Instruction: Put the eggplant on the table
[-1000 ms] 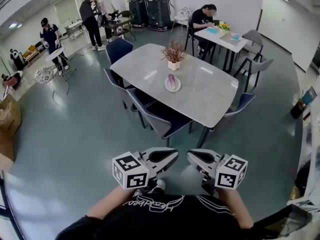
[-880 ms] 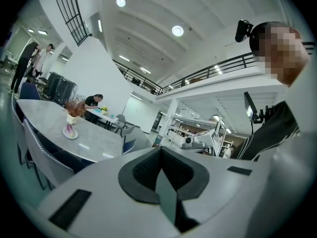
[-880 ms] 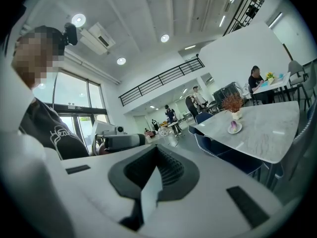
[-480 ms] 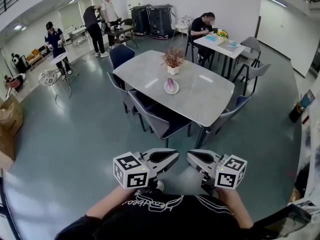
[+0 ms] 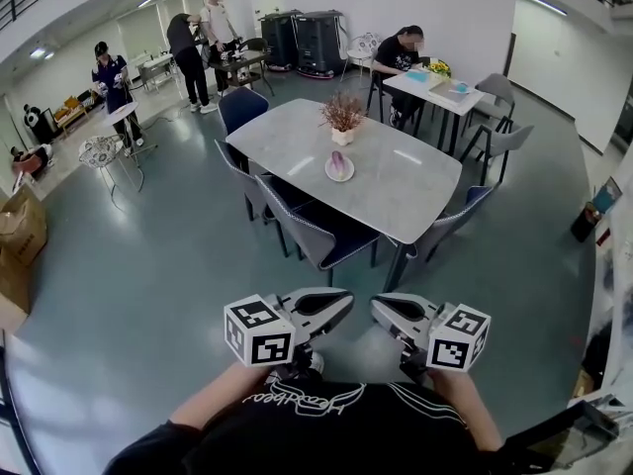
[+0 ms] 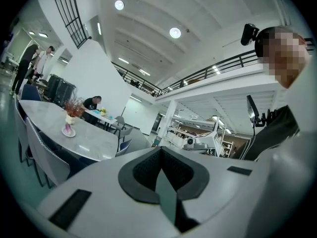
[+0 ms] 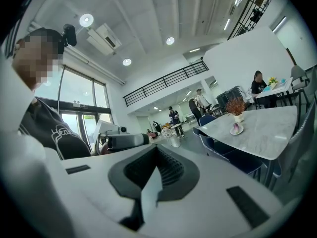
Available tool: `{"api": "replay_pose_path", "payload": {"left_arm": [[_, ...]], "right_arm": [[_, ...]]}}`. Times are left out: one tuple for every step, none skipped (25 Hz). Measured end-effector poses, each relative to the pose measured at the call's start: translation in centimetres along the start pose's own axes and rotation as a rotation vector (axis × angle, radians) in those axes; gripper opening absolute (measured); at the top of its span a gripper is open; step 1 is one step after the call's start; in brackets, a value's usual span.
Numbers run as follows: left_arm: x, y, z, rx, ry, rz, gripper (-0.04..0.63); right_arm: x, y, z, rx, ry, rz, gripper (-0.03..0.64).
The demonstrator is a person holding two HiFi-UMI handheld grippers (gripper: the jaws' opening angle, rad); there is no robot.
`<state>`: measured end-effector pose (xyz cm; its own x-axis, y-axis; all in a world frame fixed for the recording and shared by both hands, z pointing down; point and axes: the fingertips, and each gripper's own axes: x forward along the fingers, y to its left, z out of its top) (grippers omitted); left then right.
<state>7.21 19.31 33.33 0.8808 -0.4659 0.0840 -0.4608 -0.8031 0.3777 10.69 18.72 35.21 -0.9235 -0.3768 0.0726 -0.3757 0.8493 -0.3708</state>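
**Premises:** large open-plan hall of office or lab type, double height.

**Floor** point(image 5: 129, 265): polished grey-green, laid throughout.

**Furnishing:**
- One long grey table point(image 5: 396, 181) is ringed by blue-grey chairs point(image 5: 316, 236).
- A seated person point(image 5: 401, 43) is occupied at a smaller white table point(image 5: 445, 82).
- Dark wheeled cabinets point(image 5: 316, 23) are ranged against the white rear wall.
- Cardboard boxes point(image 5: 20, 228) are stacked at the left edge.

**Occupancy:** standing persons point(image 5: 213, 18) are grouped at the back.

**Structure:**
- A railed mezzanine point(image 6: 218, 68) is carried on a white column point(image 6: 168, 118).
- Shelving and equipment point(image 6: 195, 140) are kept beneath it.

**Lighting:** recessed round ceiling lights point(image 6: 174, 32) and tall glazed windows point(image 7: 81, 110) are recorded.
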Motion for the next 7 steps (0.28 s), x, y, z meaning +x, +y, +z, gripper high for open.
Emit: {"api": "replay_pose_path", "payload": {"left_arm": [[-0.05, -0.04, -0.12, -0.002, 0.0, 0.002, 0.008], [-0.11, -0.1, -0.22, -0.002, -0.001, 0.004, 0.009], [-0.17, -0.19, -0.29, -0.003, -0.002, 0.006, 0.008], [-0.22, -0.27, -0.32, -0.002, -0.004, 0.008, 0.008], [-0.26, -0.37, -0.33, -0.002, -0.006, 0.009, 0.008], [-0.29, -0.46, -0.34, -0.002, -0.007, 0.009, 0.008], [-0.32, -0.57, -0.34, -0.002, -0.009, 0.009, 0.009]], "right_arm": [[-0.08, 0.1, -0.11, 0.0, 0.002, 0.001, 0.006], [-0.16, 0.17, -0.24, 0.001, 0.004, 0.002, 0.006], [-0.25, 0.22, -0.37, 0.002, 0.007, 0.002, 0.006], [-0.34, 0.26, -0.47, 0.002, 0.009, 0.001, 0.006], [-0.44, 0.3, -0.53, 0.002, 0.011, -0.001, 0.006], [-0.55, 0.34, -0.57, 0.003, 0.012, -0.002, 0.006], [-0.65, 0.39, -0.61, 0.003, 0.012, -0.004, 0.006]]}}
